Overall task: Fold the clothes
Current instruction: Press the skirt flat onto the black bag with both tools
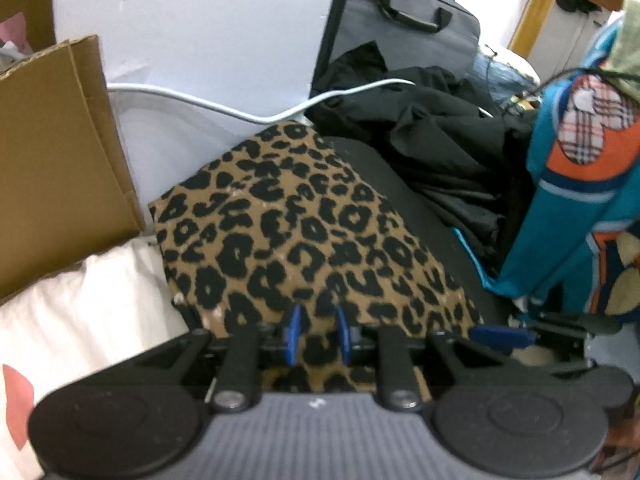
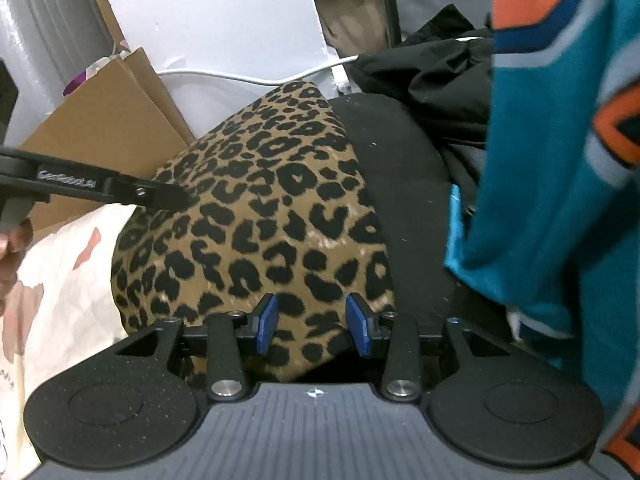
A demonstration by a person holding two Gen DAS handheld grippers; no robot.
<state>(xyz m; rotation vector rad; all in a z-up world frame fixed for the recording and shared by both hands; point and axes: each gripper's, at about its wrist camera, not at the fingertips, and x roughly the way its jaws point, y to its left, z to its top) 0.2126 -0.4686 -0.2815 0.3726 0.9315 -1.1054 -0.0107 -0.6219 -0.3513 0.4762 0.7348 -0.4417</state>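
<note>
The leopard-print garment (image 1: 304, 232) lies as a flat rectangle mid-frame. Both the left hand-held gripper (image 1: 318, 336) and the right hand-held gripper (image 2: 312, 322) straddle its lower edge, spread and gripping nothing. If pinching, catch every layer evenly.

Colours and patterns of the fabrics and surrounding objects.
Leopard-print cloth (image 1: 304, 232): tan ground, black spots. Hanging garment (image 2: 560, 160): teal with orange patches, pale blue stripes and a plaid motif. Heaped clothing (image 1: 436, 136): black. Pillow (image 1: 80, 312): white with pink shapes. Cardboard (image 1: 52, 160): brown. Cable (image 1: 240, 110): white. Gripper pads (image 2: 267, 324): blue.
</note>
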